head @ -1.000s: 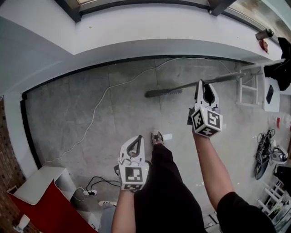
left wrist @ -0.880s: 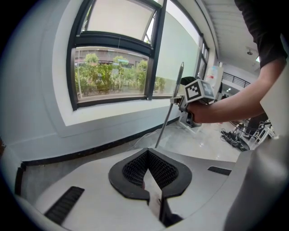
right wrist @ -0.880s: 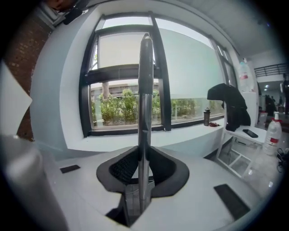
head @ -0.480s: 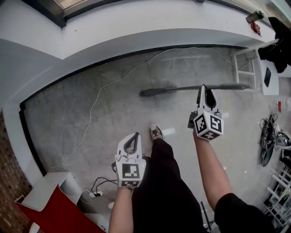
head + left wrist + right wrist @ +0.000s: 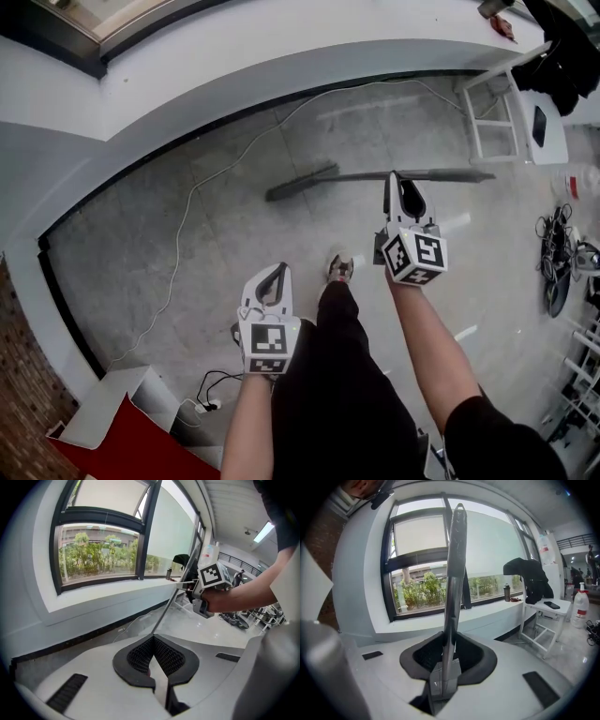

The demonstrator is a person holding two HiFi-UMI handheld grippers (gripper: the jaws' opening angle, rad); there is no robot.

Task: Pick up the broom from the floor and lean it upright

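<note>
Above the floor (image 5: pixel 187 253), the right gripper (image 5: pixel 395 178) grips the broom (image 5: pixel 300 184) mid-handle, jaws just eased wider, so it may slip; the left gripper (image 5: pixel 277 272) is closed, empty.

No text, label, brand, number or sign can be read anywhere in these views.

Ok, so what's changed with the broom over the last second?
The right gripper, jaws closed on the broom handle, has carried it leftward in the head view, its far end now clear of the white table legs. The grip stayed the same, and the left gripper remains shut and empty.
</note>
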